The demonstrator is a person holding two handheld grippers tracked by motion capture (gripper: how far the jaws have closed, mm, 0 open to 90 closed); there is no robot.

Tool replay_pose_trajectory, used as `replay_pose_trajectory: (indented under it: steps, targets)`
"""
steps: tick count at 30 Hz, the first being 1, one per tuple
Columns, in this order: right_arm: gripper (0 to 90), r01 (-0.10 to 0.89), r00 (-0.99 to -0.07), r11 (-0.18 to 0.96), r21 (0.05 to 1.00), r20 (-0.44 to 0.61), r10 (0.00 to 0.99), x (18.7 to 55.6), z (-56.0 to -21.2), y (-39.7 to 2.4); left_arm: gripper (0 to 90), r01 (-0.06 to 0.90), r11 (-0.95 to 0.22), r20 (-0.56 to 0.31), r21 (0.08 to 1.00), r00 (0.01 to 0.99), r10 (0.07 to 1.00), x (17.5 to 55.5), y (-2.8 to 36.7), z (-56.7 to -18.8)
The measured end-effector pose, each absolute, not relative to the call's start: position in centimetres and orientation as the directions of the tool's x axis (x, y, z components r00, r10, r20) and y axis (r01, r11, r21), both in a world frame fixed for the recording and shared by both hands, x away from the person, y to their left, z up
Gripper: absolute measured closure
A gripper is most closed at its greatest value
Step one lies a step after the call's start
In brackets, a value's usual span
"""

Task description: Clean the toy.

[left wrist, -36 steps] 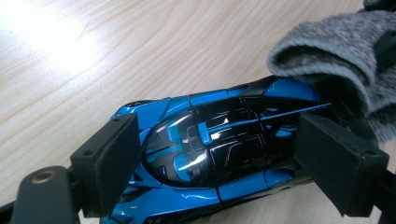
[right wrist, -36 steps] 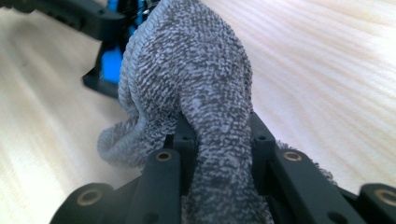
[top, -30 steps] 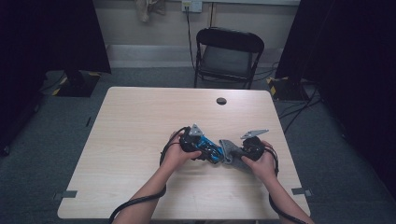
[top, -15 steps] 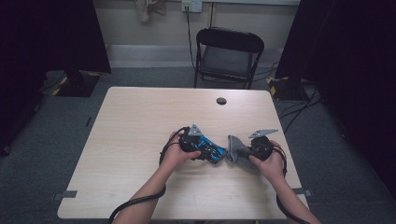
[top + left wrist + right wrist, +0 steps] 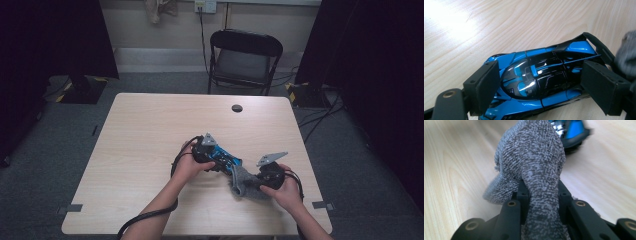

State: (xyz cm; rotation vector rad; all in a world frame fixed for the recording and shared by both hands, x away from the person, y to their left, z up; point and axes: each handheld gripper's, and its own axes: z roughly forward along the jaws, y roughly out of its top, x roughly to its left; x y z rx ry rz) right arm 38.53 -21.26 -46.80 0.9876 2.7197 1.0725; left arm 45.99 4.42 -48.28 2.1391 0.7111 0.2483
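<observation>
Now | left gripper (image 5: pixel 226 162) clamps blue toy car (image 5: pixel 536 80), lengthwise toward right gripper (image 5: pixel 252 182) | that pinches grey cloth (image 5: pixel 534 167)

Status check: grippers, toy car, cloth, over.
Left gripper clamped on blue toy car. Right gripper shut on grey cloth, beside car's tail. Nothing in the way.

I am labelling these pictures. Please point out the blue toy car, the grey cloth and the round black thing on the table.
blue toy car (image 5: pixel 534 77): left gripper view, black roof.
grey cloth (image 5: pixel 534 162): right gripper view, bunched front.
round black thing (image 5: pixel 237 108): high view, its centre.
</observation>
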Motion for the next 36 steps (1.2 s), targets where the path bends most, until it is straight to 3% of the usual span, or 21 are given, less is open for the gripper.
replay_pose_trajectory:
  steps: [9,36]
  targets:
    - [72.1,0.537,-0.804,0.569,0.623,0.174,0.569,39.3,-47.3,-19.3,15.8,0.399,-0.484,-0.067,0.779,0.82,0.569,46.0,4.5,-48.3]
    - [72.0,0.595,-0.726,0.504,0.626,0.151,0.671,42.3,-47.3,-21.9,15.9,0.396,-0.48,-0.068,0.783,0.821,0.567,45.9,4.5,-48.3]
